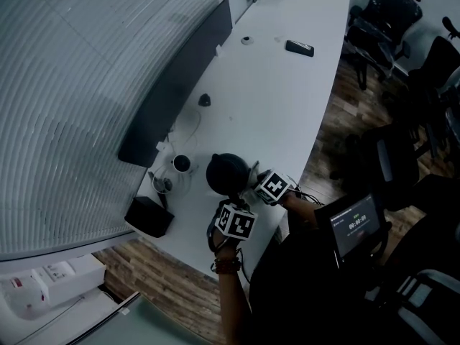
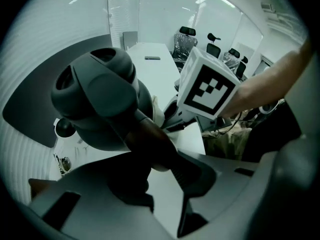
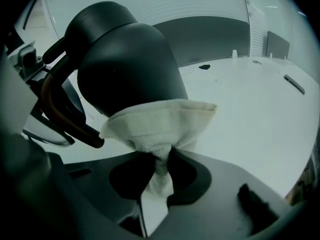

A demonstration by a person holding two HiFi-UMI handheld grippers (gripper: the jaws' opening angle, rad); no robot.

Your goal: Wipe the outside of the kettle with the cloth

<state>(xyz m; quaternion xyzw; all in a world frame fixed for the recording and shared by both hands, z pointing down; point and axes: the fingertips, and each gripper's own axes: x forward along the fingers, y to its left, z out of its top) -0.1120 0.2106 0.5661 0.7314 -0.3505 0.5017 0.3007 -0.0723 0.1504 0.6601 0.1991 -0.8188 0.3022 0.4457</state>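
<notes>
Left hand-held gripper (image 2: 160, 176): jaws part-closed, clamped on the kettle handle (image 2: 150, 139). It points steeply down.

Right hand-held gripper (image 3: 157, 176): jaws pinched on a bunch of the white cloth (image 3: 160, 121), narrow gap. The free fold of cloth fans out above the jaws and lies against the lower wall of the kettle (image 3: 125, 59). In the right gripper view the handle sits off to the left of the cloth.

The kettle is dark and upright, standing on the white counter (image 1: 287, 99) near its close end, just ahead of both marker cubes. A lit screen (image 1: 353, 225) is at the person's right side.

Beside the kettle on its left is a small cup (image 1: 181, 164). A black box (image 1: 149, 216) sits at the counter's near corner.

Further along the counter:
- a small dark object (image 1: 204, 100)
- a flat dark device (image 1: 299, 47), well apart from the kettle

Slatted blinds (image 1: 86, 85) run along the left. Office chairs (image 1: 384, 13) stand beyond the counter's right edge.
</notes>
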